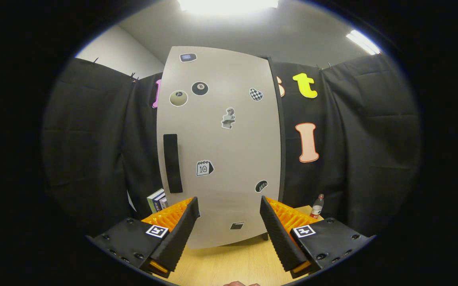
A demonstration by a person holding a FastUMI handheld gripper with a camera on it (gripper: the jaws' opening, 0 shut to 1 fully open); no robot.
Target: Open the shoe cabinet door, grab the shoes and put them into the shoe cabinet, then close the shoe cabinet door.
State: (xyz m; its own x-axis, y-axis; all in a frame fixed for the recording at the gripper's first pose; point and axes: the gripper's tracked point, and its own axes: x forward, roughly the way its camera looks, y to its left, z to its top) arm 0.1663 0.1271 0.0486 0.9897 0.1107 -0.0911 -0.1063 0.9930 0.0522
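A tall pale-grey shoe cabinet door with several stickers stands upright on the wooden table, just beyond my fingers. Its dark vertical handle sits near the door's left edge, above my left finger. The door looks shut against the cabinet's dark side on the right. My gripper is open, its fingers wide apart with nothing between them, pointing at the door's lower part.
A few books stand left of the cabinet behind my left finger. A small bottle with a red cap stands on the table to the cabinet's right. Black cloth walls surround the table.
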